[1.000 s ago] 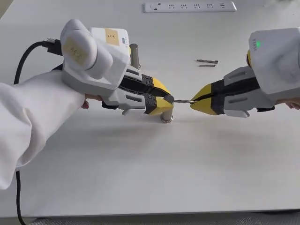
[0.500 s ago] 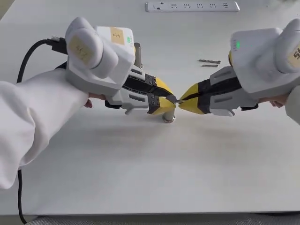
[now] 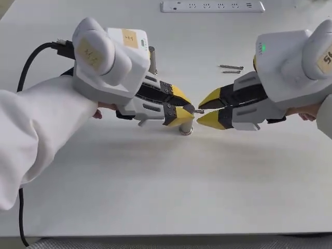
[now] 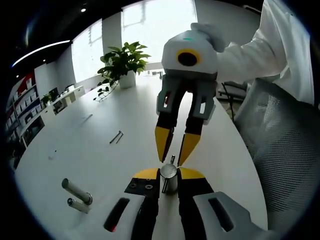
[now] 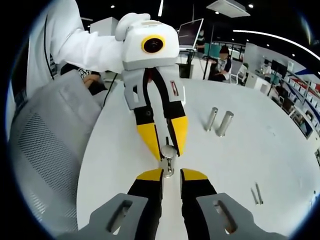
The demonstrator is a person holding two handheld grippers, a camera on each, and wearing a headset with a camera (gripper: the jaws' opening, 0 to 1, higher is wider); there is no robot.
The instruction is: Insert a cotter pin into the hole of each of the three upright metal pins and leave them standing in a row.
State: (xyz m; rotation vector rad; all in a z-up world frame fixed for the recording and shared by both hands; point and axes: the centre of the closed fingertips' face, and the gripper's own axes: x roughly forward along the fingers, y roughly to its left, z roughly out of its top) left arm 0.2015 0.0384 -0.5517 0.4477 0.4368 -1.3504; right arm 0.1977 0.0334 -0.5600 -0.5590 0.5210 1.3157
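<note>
The white table (image 3: 155, 181) carries everything, and the two grippers meet nose to nose above it, their tips almost touching. The left gripper (image 4: 169, 175), held by a hand in a white sleeve (image 3: 36, 129), has its jaws clamped on an upright metal pin (image 3: 185, 129). The pin's flanged foot shows just under the jaw tips and rests on the table. The right gripper (image 5: 170, 175) faces it with its jaws spread apart, one tip above and one below the line of the left gripper's tips, gripping nothing.

Far past both grippers, at the table's back edge, lies a white power strip (image 3: 211, 7). Off to the side of the left gripper's body, two other metal pins (image 5: 224, 123) stand close together, apart from the held one. Behind the right gripper's jaws, two spare cotter pins (image 3: 231, 68) lie side by side on the table. The smallest piece is a cotter pin (image 3: 199, 111) jutting from the held pin toward the right gripper, in the gap between its parted jaws and touched by neither. Whether it goes right through the hole I cannot tell
</note>
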